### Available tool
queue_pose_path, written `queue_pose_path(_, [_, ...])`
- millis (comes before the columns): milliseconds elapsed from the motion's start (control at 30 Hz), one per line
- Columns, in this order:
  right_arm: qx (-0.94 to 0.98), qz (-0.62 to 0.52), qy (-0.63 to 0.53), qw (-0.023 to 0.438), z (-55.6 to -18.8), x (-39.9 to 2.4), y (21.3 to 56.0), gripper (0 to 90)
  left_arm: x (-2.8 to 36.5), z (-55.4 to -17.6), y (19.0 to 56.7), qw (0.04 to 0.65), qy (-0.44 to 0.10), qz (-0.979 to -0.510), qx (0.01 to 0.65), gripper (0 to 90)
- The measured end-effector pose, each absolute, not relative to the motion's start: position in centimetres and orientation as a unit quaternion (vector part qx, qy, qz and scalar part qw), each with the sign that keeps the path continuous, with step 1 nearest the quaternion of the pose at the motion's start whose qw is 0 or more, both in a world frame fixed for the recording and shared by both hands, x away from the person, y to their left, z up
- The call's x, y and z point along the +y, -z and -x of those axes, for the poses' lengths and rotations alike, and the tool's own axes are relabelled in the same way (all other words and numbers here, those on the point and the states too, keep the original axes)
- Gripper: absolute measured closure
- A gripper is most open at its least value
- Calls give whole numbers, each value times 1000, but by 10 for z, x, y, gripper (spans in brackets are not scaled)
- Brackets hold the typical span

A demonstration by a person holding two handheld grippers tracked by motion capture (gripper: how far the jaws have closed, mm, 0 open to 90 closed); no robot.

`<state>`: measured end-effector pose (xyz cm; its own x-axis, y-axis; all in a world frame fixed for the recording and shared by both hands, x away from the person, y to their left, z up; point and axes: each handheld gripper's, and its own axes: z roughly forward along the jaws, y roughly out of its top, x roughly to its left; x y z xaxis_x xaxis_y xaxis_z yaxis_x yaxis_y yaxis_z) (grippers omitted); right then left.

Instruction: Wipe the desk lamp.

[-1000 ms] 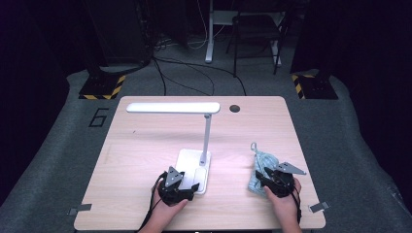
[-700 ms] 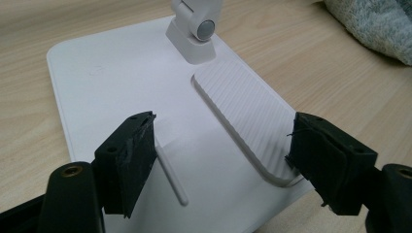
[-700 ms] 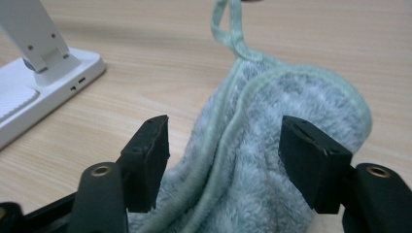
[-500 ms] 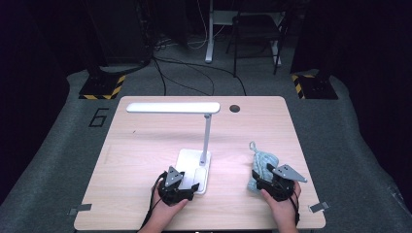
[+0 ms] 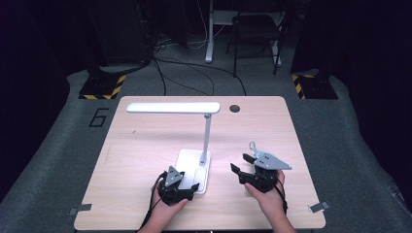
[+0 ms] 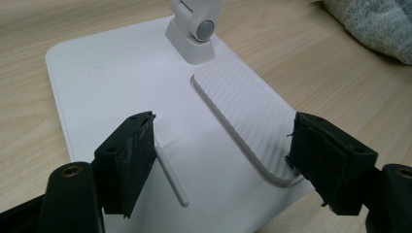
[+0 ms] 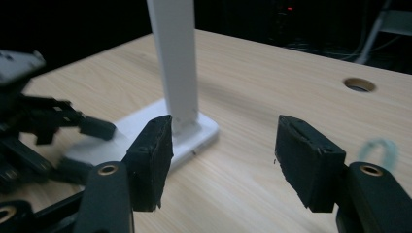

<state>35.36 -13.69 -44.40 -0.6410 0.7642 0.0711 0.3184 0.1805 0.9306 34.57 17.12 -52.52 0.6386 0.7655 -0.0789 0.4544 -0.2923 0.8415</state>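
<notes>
The right gripper (image 5: 241, 163) has come up off the cloth (image 6: 374, 24) and swung toward the middle of the tabletop (image 5: 141, 155). A second ago it sat low on the cloth, near the tabletop's near edge and toward its right side. Its jaws have just opened wide and then eased slightly back in. In the right gripper view they stand spread with nothing between them (image 7: 226, 155), and the lamp post (image 7: 176, 63) rises beyond them. I judge the cloth to be released. In the high view the gripper covers most of it, with the hanging loop (image 5: 252, 144) showing just past the jaws, so it seems to lie on the tabletop where it was, right of the lamp.

The left gripper (image 5: 188, 180) has not moved. Its jaws stay spread over the near end of the white lamp base (image 6: 121, 82), one on each side of the ribbed pad (image 6: 243, 116). They pinch nothing that I can see, and whether they touch the base cannot be told. The lamp (image 5: 206, 141) stands as before, its base close to the middle of the near edge and its head (image 5: 172, 107) reaching toward the left edge.

For the work in hand, the cloth step looks either dropped or paused. With the right jaws now facing the post, the lamp seems to be the next thing handled.
</notes>
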Motion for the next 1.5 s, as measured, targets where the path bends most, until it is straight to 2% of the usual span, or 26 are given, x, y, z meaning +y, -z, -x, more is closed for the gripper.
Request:
queue_pose_path(133, [737,-354,-548,180,-373,-120,428,381,171,-346,525,451,-173,-785,388,247])
queue_pose_path(233, [738,-347,-548,185,-384,-108,423,381,171,-346,525,450,-173,-785,388,247])
queue_pose_path(367, [744,-346,-546,168,-401,-92,427,380,171,-346,525,450,-173,-785,388,247])
queue_pose_path(767, [761,-332,-530,174,-429,-53,435,368,171,-346,525,451,-173,-785,388,247])
queue_pose_path(933, [758,-332,-538,161,-435,-43,435,368,173,-346,524,446,-168,-790,384,247])
queue_pose_path(1167, [759,-308,-548,169,-438,-30,431,373,174,-346,524,446,-167,-792,383,247])
queue_pose_path(1233, [761,-309,-543,175,-438,-29,431,405,174,-346,525,448,-164,-790,385,247])
queue_pose_path(1367, [759,-320,-540,174,-440,-34,430,537,174,-346,524,447,-166,-791,382,247])
queue_pose_path(1433, [757,-327,-545,155,-442,-38,430,542,175,-346,524,445,-165,-793,382,246])
queue_pose_path(1500, [761,-324,-540,160,-442,-39,429,542,176,-346,524,446,-163,-790,388,246])
